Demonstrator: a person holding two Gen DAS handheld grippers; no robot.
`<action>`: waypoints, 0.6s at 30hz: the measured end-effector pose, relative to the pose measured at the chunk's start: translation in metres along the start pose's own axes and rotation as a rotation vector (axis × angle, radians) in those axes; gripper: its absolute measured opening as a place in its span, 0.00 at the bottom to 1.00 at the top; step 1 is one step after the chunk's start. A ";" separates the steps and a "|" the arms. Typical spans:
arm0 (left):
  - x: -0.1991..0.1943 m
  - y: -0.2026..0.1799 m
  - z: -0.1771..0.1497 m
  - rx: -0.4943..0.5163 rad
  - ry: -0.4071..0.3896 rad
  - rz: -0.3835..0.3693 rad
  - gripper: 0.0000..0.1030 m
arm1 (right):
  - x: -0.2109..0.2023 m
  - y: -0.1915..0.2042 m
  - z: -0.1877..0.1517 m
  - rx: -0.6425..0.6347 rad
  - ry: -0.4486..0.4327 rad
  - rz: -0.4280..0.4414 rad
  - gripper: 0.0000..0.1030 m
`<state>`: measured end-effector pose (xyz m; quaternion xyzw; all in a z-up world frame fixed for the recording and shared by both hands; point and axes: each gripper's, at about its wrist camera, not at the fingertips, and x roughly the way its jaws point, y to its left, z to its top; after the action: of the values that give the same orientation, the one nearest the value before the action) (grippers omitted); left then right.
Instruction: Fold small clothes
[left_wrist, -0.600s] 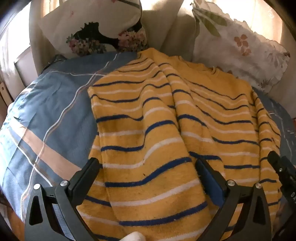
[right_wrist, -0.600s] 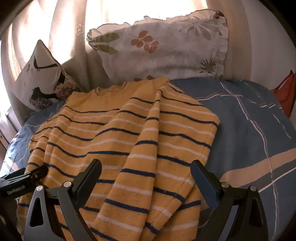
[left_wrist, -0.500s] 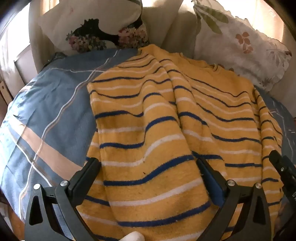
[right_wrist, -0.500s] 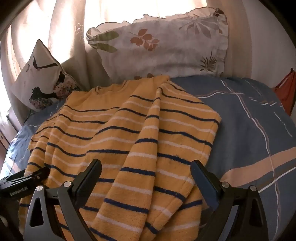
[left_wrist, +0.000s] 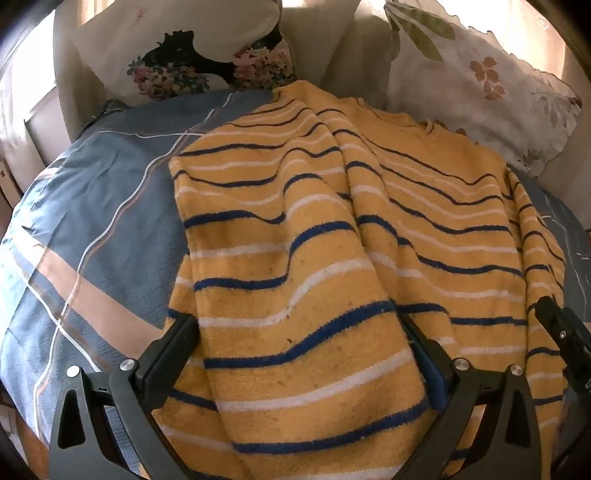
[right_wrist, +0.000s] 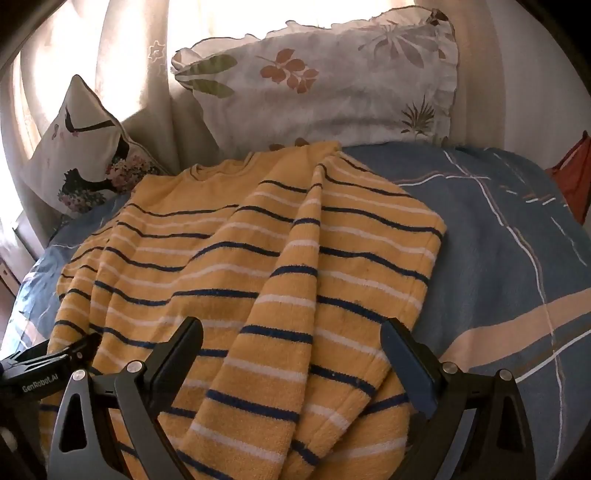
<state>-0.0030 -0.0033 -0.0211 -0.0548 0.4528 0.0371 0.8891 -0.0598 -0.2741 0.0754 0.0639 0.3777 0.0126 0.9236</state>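
The yellow striped sweater (left_wrist: 332, 258) lies spread on the bed (left_wrist: 92, 240), its neckline up toward twelve o'clock near the two pillows: the leaf-print pillow (right_wrist: 325, 85) and the bird-print cushion (right_wrist: 77, 147). Both sleeves look already brought in over the body, one along each side, so I'd judge the first folds made. What seems left is to bring the hem end up toward the collar and tidy the bundle.

The left hand-held gripper (left_wrist: 299, 339) hangs over the near end of the sweater at six o'clock, jaws spread wide with the folded sleeve lying between them, not pinched. The right hand-held gripper (right_wrist: 291, 350) sits the same way over the other sleeve, jaws wide apart and gripping nothing. Each gripper's tip shows at the edge of the other's view.
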 end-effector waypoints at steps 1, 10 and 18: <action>0.000 0.001 0.002 0.003 0.001 -0.003 1.00 | 0.000 0.000 0.000 0.003 0.002 0.002 0.96; -0.003 0.001 0.006 -0.006 -0.011 -0.012 1.00 | 0.001 -0.001 0.000 0.015 0.003 0.018 0.96; -0.006 0.006 0.007 -0.013 -0.018 -0.028 1.00 | -0.001 -0.005 -0.001 0.048 -0.010 0.038 0.96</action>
<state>-0.0020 0.0029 -0.0124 -0.0665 0.4439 0.0281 0.8931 -0.0610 -0.2790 0.0751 0.0935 0.3720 0.0207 0.9233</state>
